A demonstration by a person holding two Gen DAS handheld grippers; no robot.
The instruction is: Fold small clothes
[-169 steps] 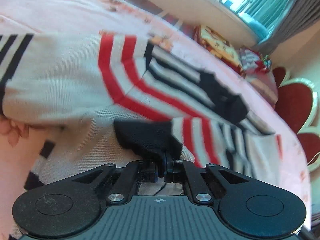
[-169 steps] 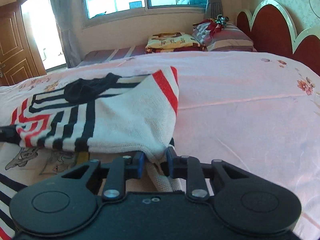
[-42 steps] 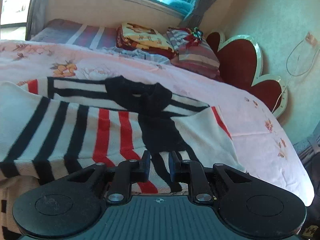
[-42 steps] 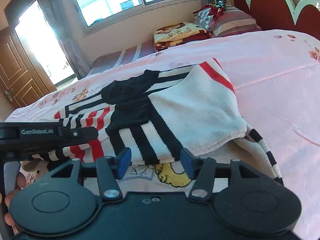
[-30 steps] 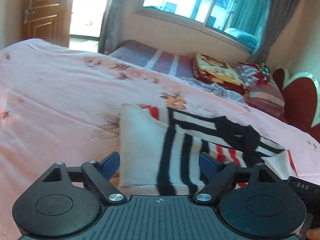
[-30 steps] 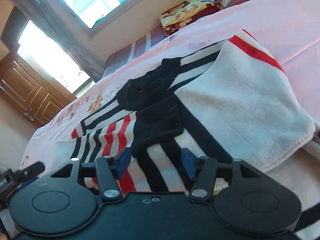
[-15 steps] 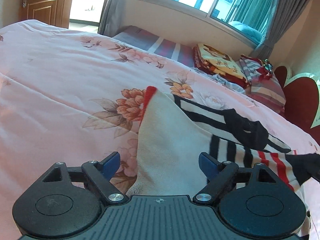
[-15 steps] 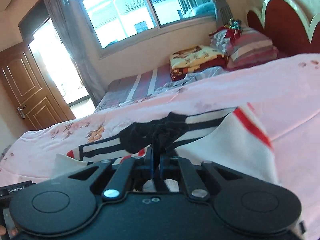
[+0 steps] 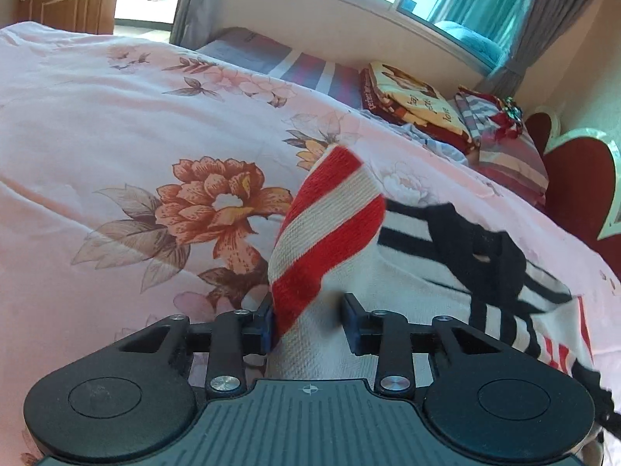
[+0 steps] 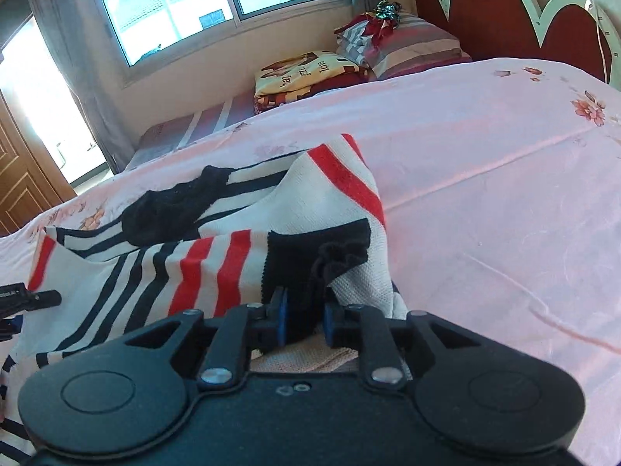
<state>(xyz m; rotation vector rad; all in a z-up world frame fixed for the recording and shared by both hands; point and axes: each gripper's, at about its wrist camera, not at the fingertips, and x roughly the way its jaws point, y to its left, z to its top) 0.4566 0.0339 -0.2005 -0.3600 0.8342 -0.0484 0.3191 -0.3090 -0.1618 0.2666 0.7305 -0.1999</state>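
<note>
Knitted cream sweater with red and black stripes [image 10: 202, 248] lies partly folded on the pink floral bedsheet [image 9: 97, 124], and I see its black collar part bunched between the fingers of my right gripper [image 10: 304, 320], which are close together and pinching this cloth. My left gripper [image 9: 310, 324] has its fingers apart, with a red-and-cream striped corner of the same sweater standing up between them and touching the left pad, but I cannot tell if it really grips. Behind the bed, a yellow and dark red folded blanket [image 10: 306, 72] rests beside a striped pillow [image 10: 407, 44] under the window.
</note>
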